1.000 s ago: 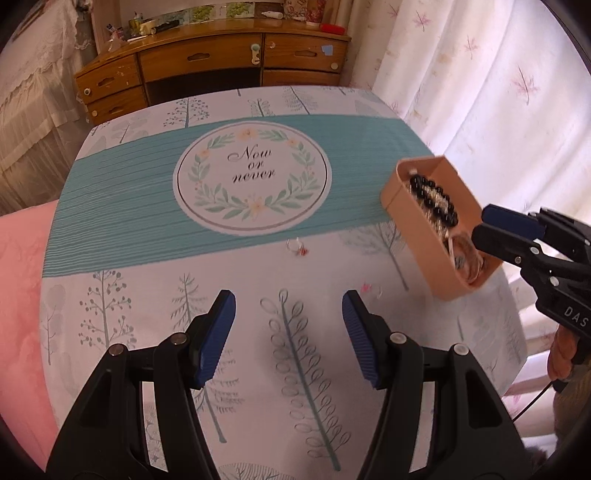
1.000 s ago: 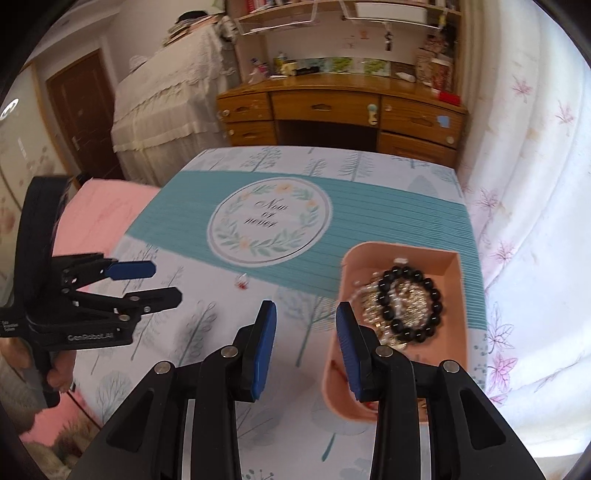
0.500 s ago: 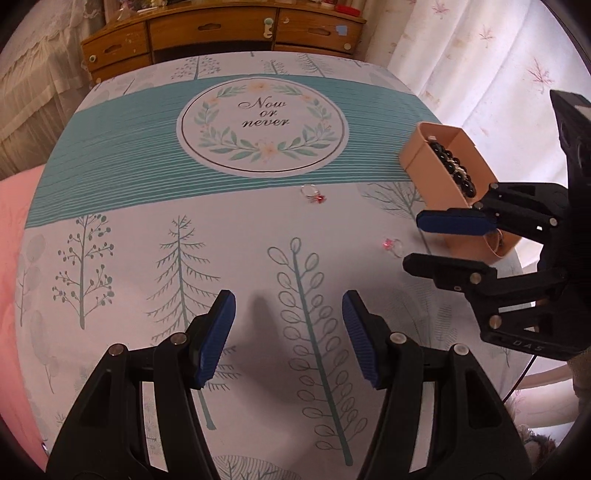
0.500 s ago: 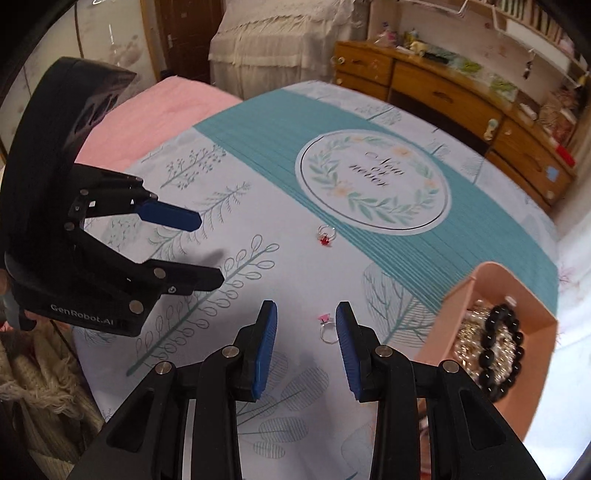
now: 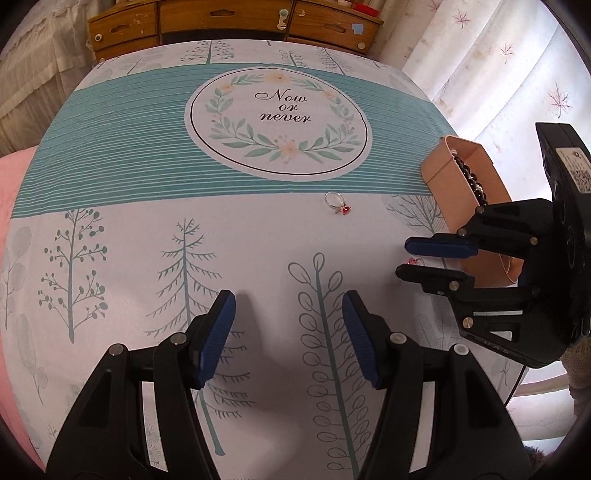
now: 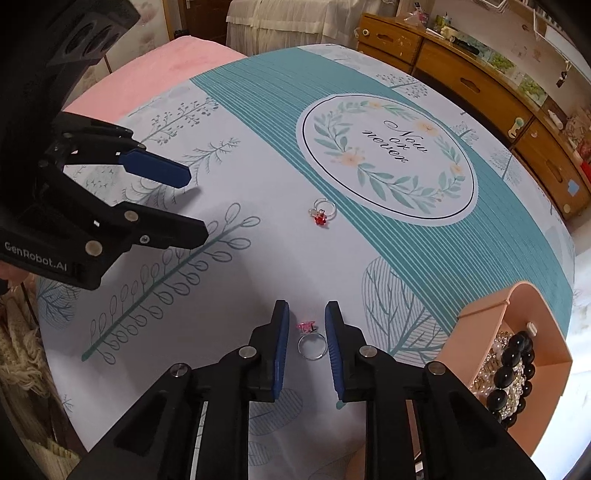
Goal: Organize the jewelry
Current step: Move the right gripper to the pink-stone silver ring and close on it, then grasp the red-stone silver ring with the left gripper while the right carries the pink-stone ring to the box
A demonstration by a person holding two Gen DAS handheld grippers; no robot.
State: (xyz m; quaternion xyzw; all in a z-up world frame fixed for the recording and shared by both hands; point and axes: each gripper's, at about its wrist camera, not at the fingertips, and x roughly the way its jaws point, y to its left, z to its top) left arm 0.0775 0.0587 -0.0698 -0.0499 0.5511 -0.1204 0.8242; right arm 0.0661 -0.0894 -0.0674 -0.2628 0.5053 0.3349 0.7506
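A silver ring with a pink stone [image 6: 311, 341] lies flat on the tablecloth between the fingers of my right gripper [image 6: 306, 314]. Its jaws are closing, and a sliver of cloth still shows on each side of the ring. From the left wrist view the right gripper [image 5: 402, 258] sits low beside the peach box [image 5: 441, 173], with the pink ring [image 5: 412, 262] at its tips. A second ring with a red stone [image 6: 322, 213] [image 5: 338, 204] rests near the teal band. My left gripper [image 5: 288, 299] [image 6: 197, 205] hovers open over bare cloth, holding nothing.
The peach box [image 6: 517, 291] at the table's right edge holds a black bead bracelet [image 6: 513, 373] and pale beads. A wooden desk with drawers [image 5: 221, 22] stands behind the table. A pink bedcover [image 6: 159, 77] lies to the left and curtains [image 5: 498, 55] hang to the right.
My right gripper swung away from the box, came down over the pink ring and narrowed its jaws around it. The left gripper sank a little toward the cloth, its opening unchanged.
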